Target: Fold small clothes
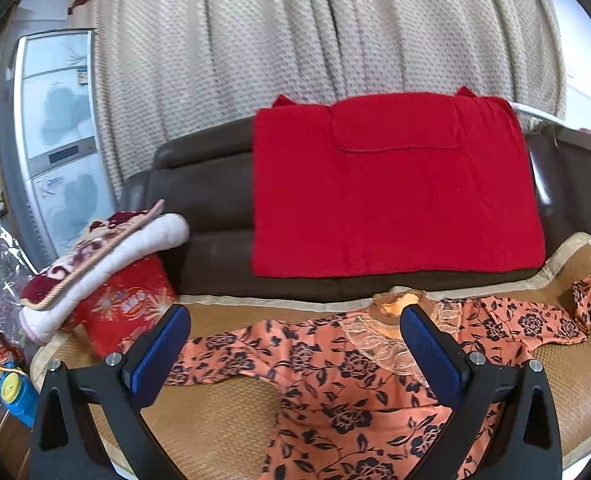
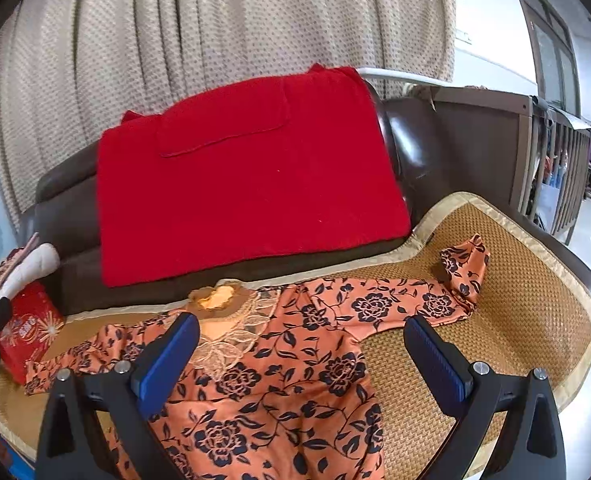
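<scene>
Two grippers, left gripper (image 1: 295,344) and right gripper (image 2: 301,354), fingers wide apart, holding nothing, above the orange flowered dress (image 2: 279,380). Dress lies flat on the woven mat (image 2: 515,280), sleeves out at 9 and 2 o'clock, cuff curled. No fold made yet; everything left. Red cloth (image 2: 247,184) on sofa back at 12.

The left gripper (image 1: 295,344) fills the lower part of its own view with both blue-padded fingers (image 1: 157,354) spread wide and holding nothing, and the right gripper (image 2: 299,350) sits likewise low in its frame, fingers (image 2: 439,360) parted, empty.
</scene>
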### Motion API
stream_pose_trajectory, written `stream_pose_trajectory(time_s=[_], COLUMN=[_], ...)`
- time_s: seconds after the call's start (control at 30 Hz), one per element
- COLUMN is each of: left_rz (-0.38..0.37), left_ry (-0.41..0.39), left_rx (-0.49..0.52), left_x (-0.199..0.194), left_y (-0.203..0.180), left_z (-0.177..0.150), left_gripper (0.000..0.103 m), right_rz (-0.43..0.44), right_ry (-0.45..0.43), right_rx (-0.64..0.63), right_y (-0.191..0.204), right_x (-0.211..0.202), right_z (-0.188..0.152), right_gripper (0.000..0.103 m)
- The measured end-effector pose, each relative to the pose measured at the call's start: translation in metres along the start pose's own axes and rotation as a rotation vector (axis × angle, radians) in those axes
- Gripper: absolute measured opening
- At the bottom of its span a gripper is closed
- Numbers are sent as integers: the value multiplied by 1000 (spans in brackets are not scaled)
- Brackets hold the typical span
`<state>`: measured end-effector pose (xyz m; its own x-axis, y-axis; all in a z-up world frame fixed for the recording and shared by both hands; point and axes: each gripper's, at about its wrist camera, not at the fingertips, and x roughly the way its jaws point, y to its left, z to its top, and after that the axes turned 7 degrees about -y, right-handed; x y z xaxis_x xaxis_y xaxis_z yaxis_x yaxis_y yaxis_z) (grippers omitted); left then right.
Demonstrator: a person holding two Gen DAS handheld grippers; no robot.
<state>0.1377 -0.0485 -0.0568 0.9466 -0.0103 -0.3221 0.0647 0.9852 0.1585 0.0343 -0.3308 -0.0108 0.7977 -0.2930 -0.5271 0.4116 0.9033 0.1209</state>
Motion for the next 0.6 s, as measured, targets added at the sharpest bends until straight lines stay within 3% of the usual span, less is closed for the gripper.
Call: stream_pose_trajectory(time_s=[0.3, 0.6], left_rz=[-45, -38], left_ry=[4, -13], left_rx=[47, 52], left_x=[11, -4], left_y=[-42, -43], left_z=[1, 2], left_gripper=[103, 103], right_rz=[-28, -31], right_ry=[30, 32], right_rx=[33, 61], right_y=[-24, -37], right_x=[26, 23], right_z=[-5, -8], right_gripper=[103, 103])
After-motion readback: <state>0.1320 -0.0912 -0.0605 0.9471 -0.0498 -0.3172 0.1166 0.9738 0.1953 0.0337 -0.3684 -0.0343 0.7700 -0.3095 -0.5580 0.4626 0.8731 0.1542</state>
